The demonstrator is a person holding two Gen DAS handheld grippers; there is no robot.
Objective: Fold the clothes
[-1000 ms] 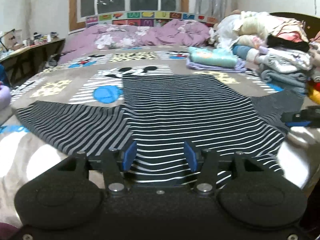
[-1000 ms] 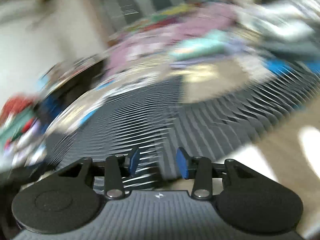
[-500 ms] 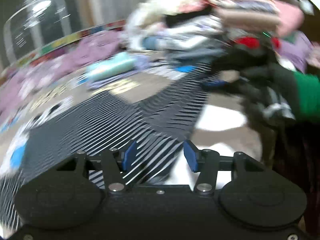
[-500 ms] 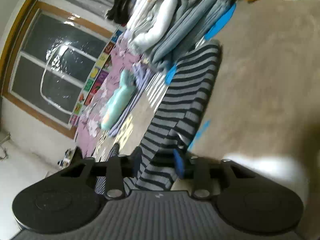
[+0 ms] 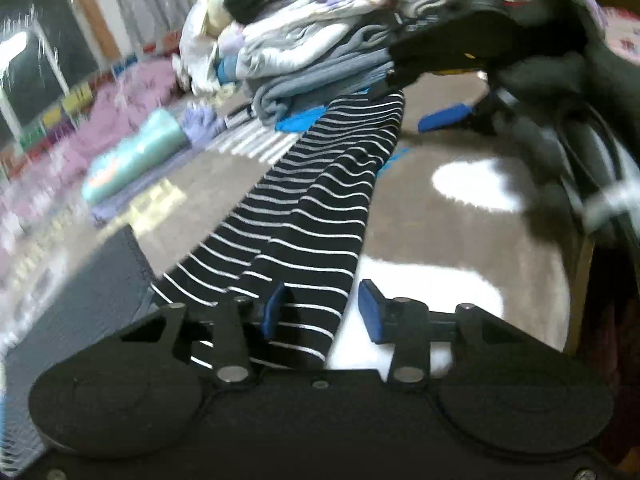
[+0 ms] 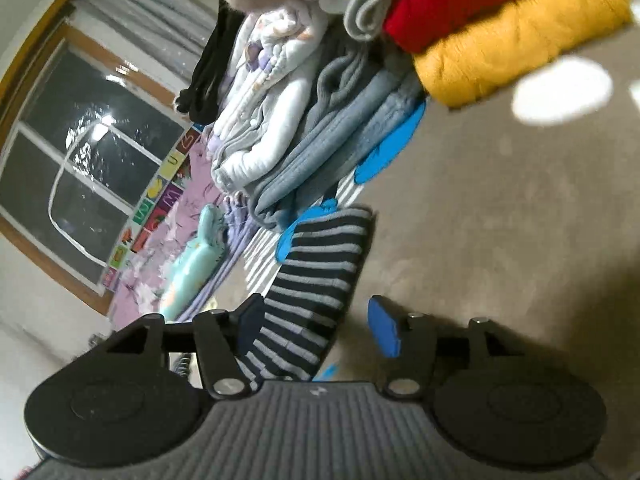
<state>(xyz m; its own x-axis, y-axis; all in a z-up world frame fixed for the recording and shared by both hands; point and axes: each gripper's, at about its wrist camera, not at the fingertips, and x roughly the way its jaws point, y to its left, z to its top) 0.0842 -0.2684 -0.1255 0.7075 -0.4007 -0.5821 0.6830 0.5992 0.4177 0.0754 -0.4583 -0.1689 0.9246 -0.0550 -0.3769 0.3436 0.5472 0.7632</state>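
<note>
A black shirt with thin white stripes lies on the bed; its right sleeve stretches away toward the clothes pile. My left gripper is open, low over the sleeve near the shoulder, with the cloth's edge between its blue pads. My right gripper is open over the sleeve's cuff end, the sleeve lying between its fingers. The right gripper also shows in the left wrist view, at the far end of the sleeve.
A tall pile of folded clothes stands beyond the sleeve, with grey, white, red and yellow pieces. A mint folded garment lies on the patterned bedspread. The bed's edge is at the right.
Both grippers swung right, from facing the shirt's body to the right sleeve. The right gripper's fingers have opened wider around the cuff end. The left gripper has come down close over the sleeve.
</note>
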